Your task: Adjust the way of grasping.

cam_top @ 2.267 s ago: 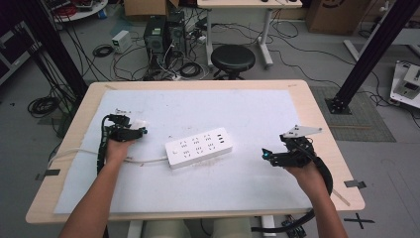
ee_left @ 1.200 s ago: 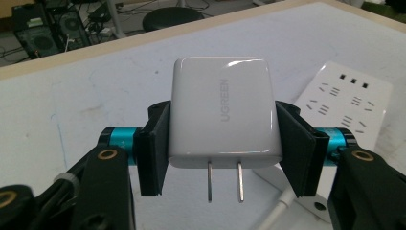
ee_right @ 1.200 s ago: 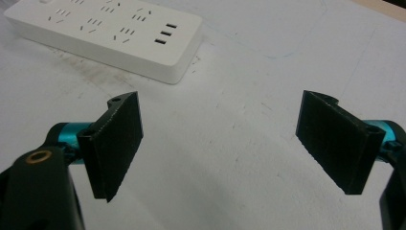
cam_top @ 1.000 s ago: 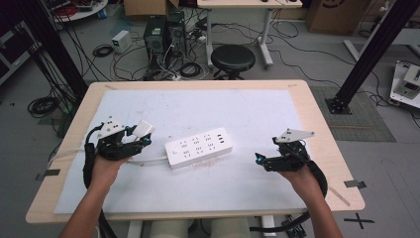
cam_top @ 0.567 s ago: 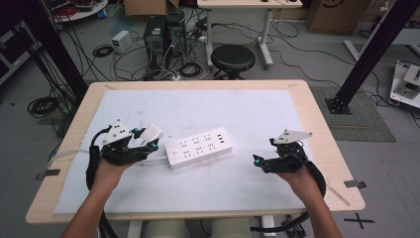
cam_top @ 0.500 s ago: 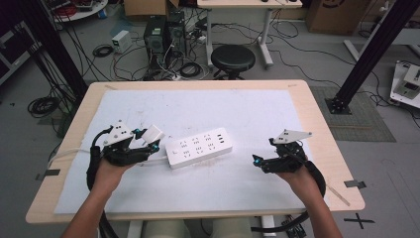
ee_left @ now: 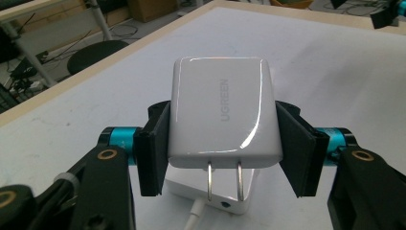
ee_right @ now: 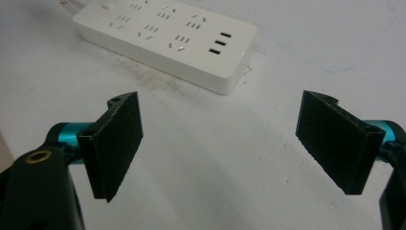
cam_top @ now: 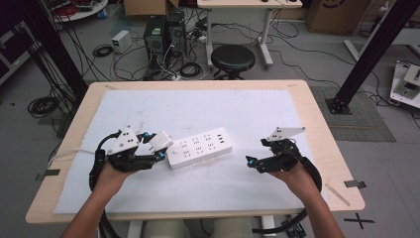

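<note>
1. The left claw [cam_top: 157,148] was clenched on a white charger [ee_left: 222,112], its pads pressing the two side faces while the two metal prongs [ee_left: 224,179] pointed down.
2. In the high view the charger [cam_top: 159,140] hung just off the left end of the white power strip [cam_top: 200,148], near it but not yet over the socket face.
3. The strip lay flat on the white sheet of the desk [cam_top: 317,124], its long axis running left to right with the right end tilted slightly away from the person. Its cord [cam_top: 74,151] trailed off to the left, passing under the left hand.
4. From the left claw the sockets lay to the right, along the strip's length. A short sideways carry and then a straight descent would probably be needed, with the prongs lined up to a socket's slots.
5. The right claw [cam_top: 253,162] stood released, with nothing between its pads [ee_right: 117,143]. It was well apart from the strip's right end [ee_right: 230,57], which lay ahead of it.
6. The left hand was much the nearer and already carried the plug; the right seemed free to steady the strip.
</note>
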The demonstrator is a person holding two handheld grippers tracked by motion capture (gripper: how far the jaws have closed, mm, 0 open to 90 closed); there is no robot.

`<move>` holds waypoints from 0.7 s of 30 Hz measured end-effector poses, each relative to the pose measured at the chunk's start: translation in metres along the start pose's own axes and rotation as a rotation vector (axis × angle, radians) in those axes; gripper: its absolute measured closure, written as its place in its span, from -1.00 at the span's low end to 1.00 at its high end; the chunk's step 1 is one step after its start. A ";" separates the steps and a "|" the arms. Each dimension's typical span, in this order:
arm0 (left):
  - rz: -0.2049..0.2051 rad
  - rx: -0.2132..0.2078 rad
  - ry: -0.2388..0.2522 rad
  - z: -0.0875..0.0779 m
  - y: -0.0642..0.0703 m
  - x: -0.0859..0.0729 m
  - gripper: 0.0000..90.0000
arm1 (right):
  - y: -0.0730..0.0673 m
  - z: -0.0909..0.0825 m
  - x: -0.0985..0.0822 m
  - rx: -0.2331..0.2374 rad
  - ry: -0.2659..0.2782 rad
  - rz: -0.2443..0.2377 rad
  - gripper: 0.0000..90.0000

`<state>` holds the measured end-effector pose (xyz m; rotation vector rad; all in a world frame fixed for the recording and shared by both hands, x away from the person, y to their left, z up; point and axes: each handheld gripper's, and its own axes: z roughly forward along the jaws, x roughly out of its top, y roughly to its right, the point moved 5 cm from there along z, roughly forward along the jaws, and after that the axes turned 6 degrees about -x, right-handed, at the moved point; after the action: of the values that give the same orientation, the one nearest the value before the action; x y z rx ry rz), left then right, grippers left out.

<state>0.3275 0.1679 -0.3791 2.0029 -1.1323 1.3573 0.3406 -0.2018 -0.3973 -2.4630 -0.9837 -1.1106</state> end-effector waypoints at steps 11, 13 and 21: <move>0.093 -0.131 0.003 0.008 0.018 0.000 -0.05 | -0.013 0.004 0.010 0.100 0.006 0.022 -0.63; 0.106 -0.143 0.012 0.009 0.022 0.001 -0.05 | -0.016 0.004 0.011 0.118 0.003 0.024 -0.63; 0.175 -0.164 -0.003 0.014 0.030 0.002 -0.05 | -0.028 0.007 0.020 0.180 0.000 0.024 -0.63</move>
<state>0.3105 0.1400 -0.3851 1.8253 -1.4006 1.2980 0.3348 -0.1679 -0.3883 -2.3251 -1.0043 -0.9697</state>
